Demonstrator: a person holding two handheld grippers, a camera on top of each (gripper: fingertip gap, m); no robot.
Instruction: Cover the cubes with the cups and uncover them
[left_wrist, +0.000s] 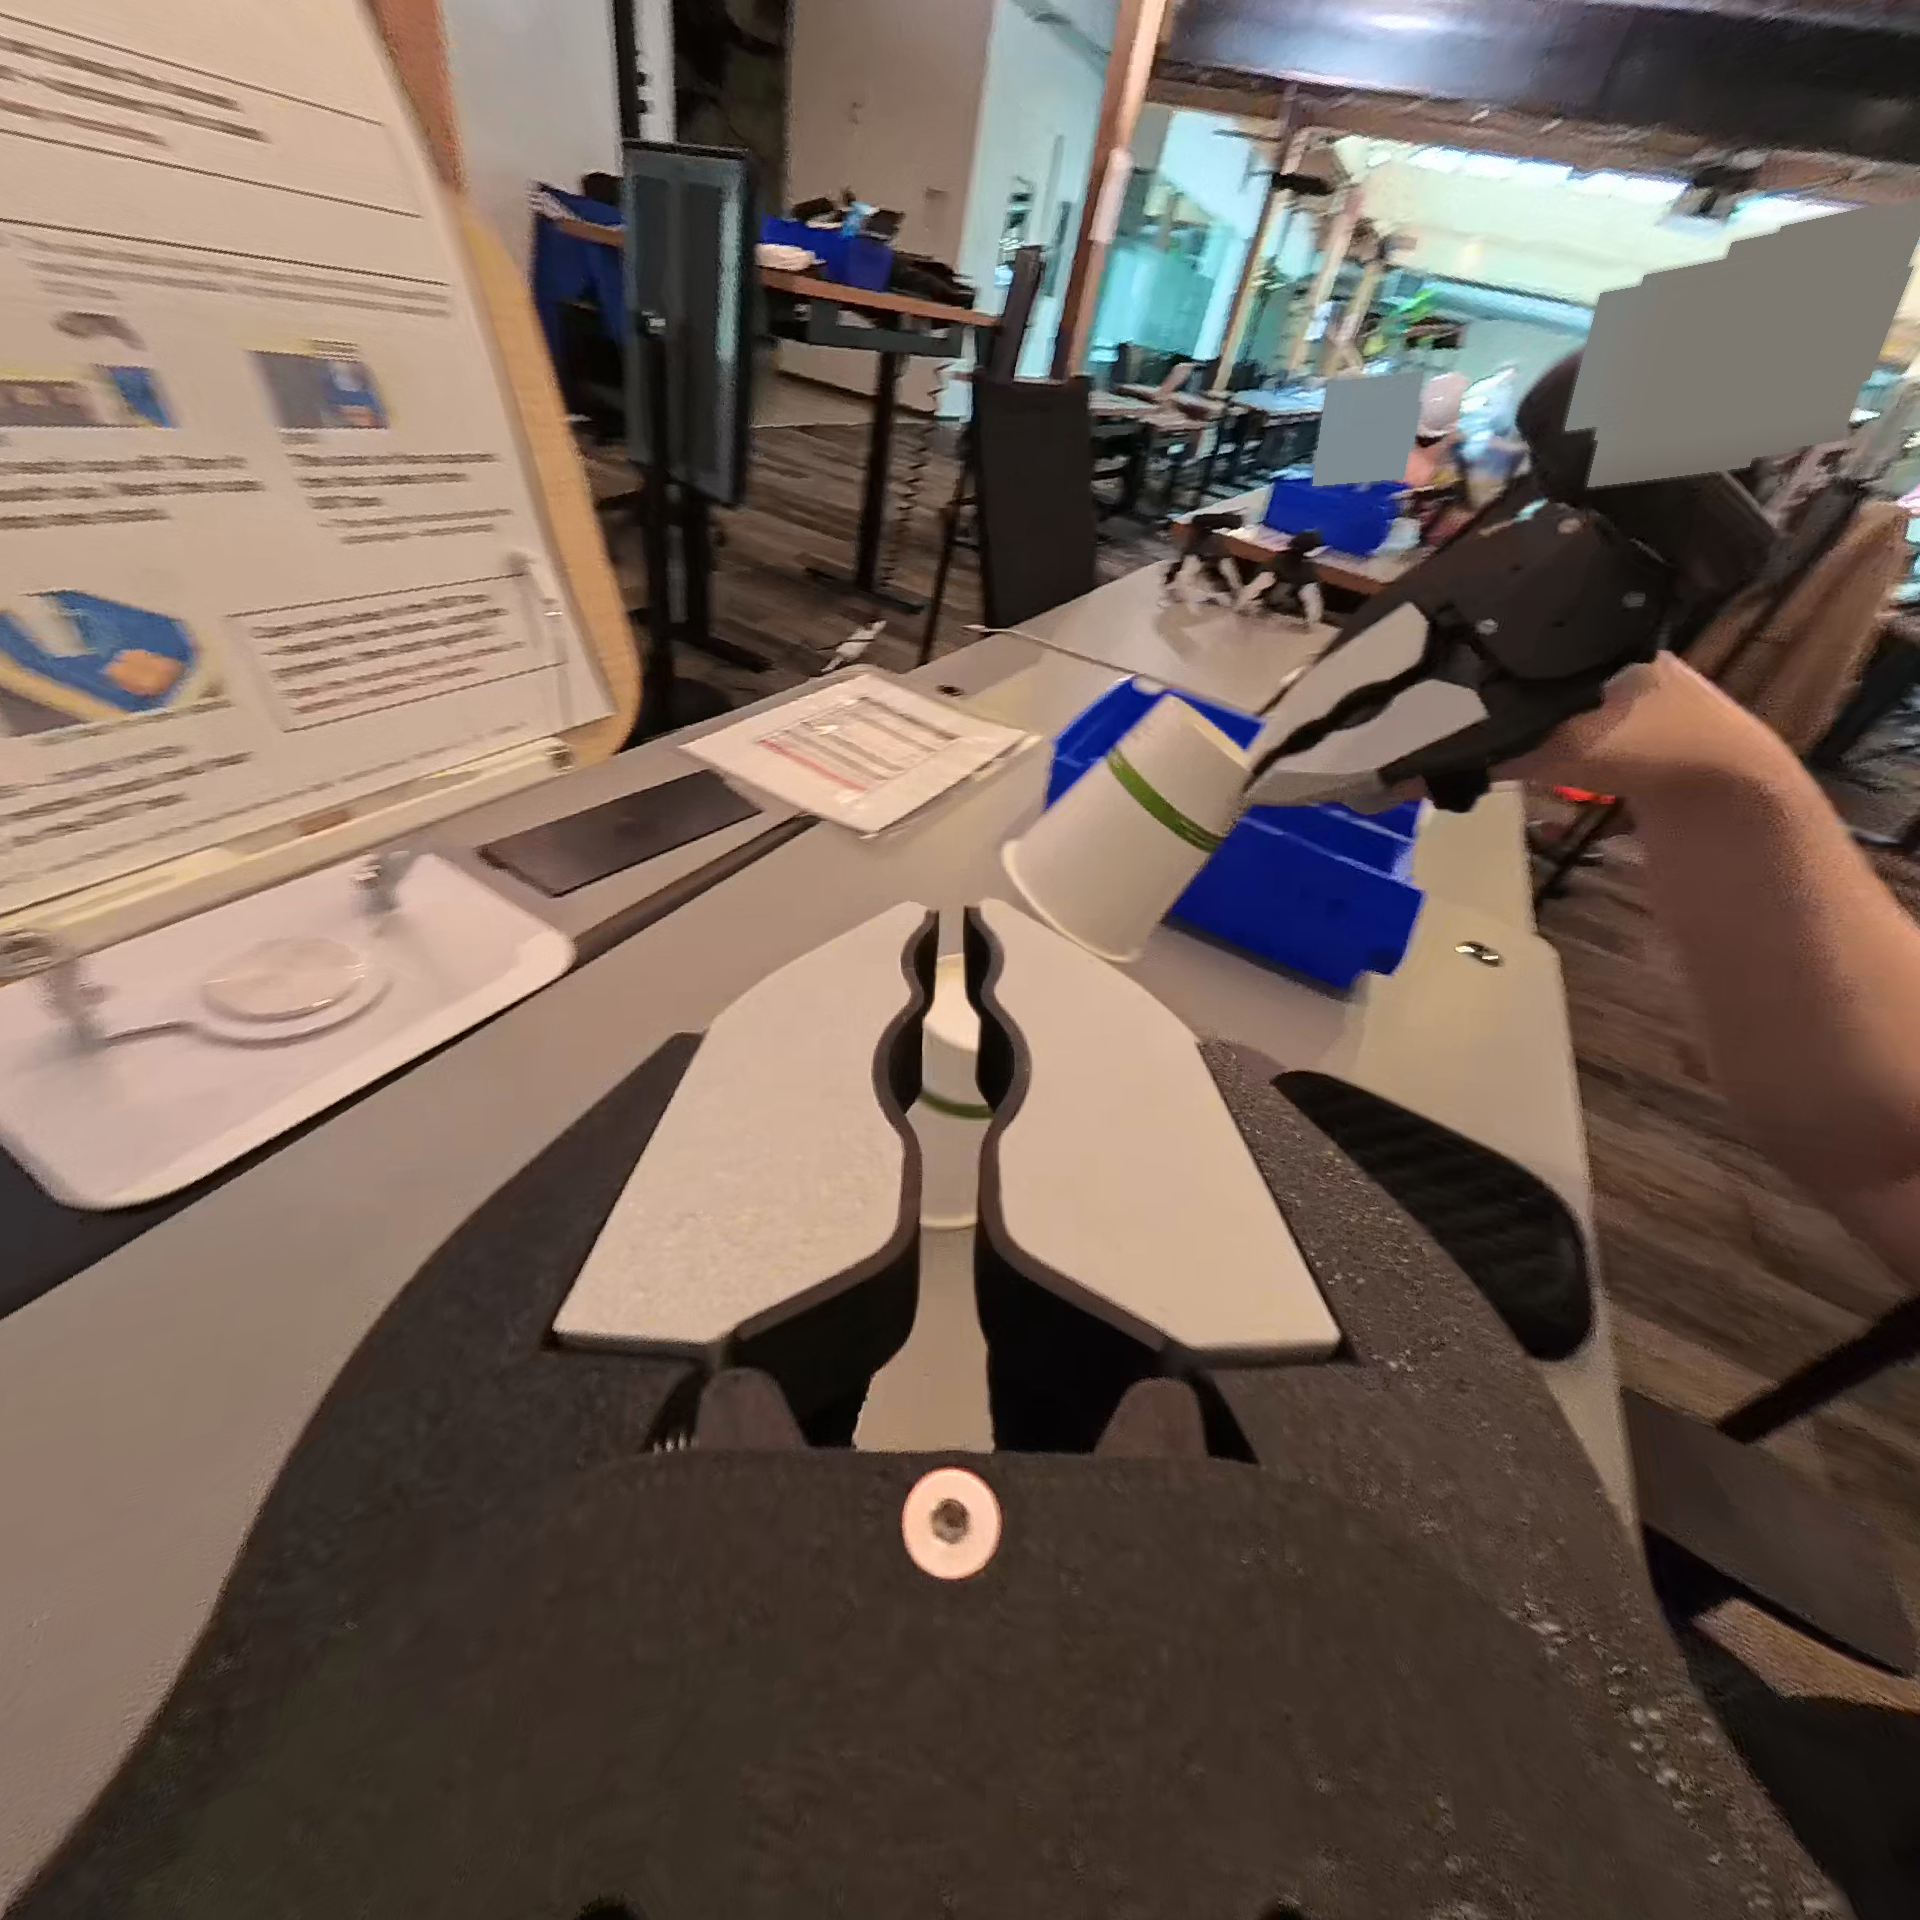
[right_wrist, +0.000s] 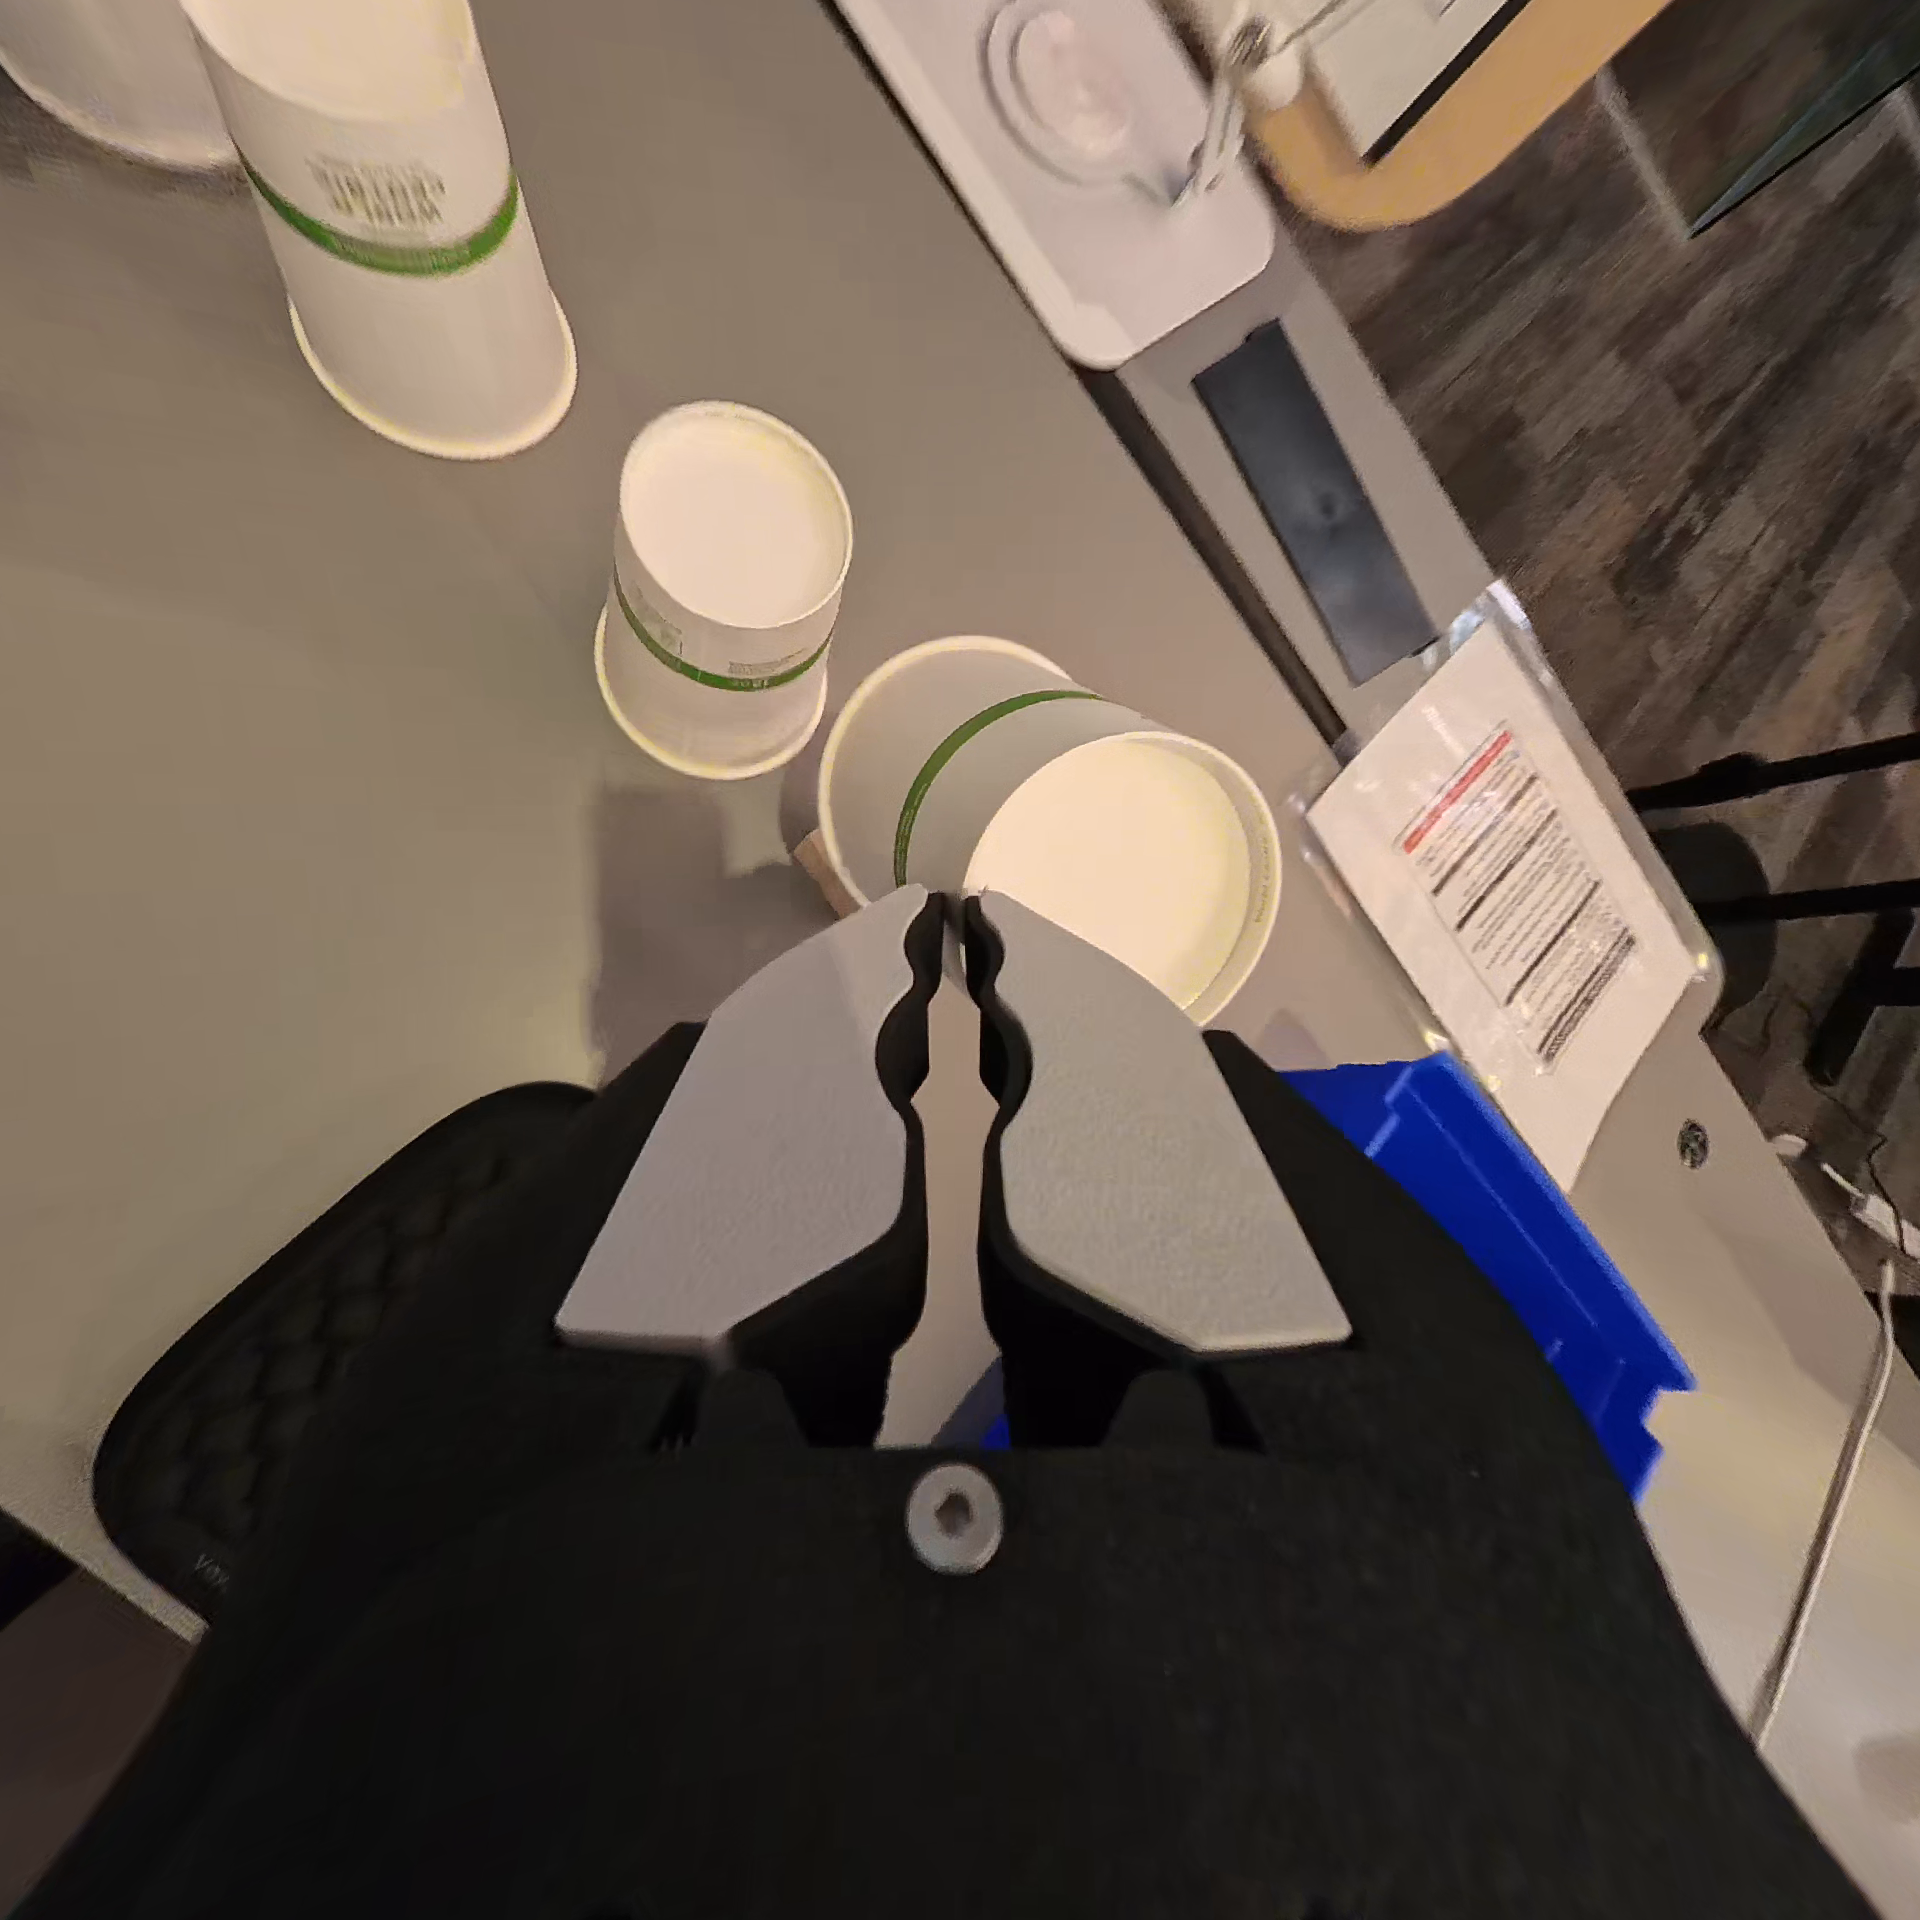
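Observation:
My right gripper (right_wrist: 951, 902) is shut on the base rim of a white paper cup with a green band (right_wrist: 1101, 852). It holds the cup upside down, tilted and off the grey table (right_wrist: 312, 831). A corner of a tan cube (right_wrist: 819, 864) shows under the cup's raised rim. Two more upside-down cups stand beyond, one near (right_wrist: 727, 592) and one farther left (right_wrist: 395, 229). In the left wrist view, the right gripper (left_wrist: 1262, 764) and its tilted cup (left_wrist: 1122, 831) are at the upper right. My left gripper (left_wrist: 951, 920) is shut and empty above the table. An upside-down cup (left_wrist: 948, 1060) shows through its narrow gap.
A blue bin (left_wrist: 1299, 883) sits on the table behind the held cup. A white tray (left_wrist: 260, 1018) and a poster board (left_wrist: 260, 416) stand at the left. A laminated sheet (left_wrist: 862, 748) and a black plate (left_wrist: 623, 831) lie near the far edge. A person's hand (left_wrist: 1714, 831) holds the right gripper.

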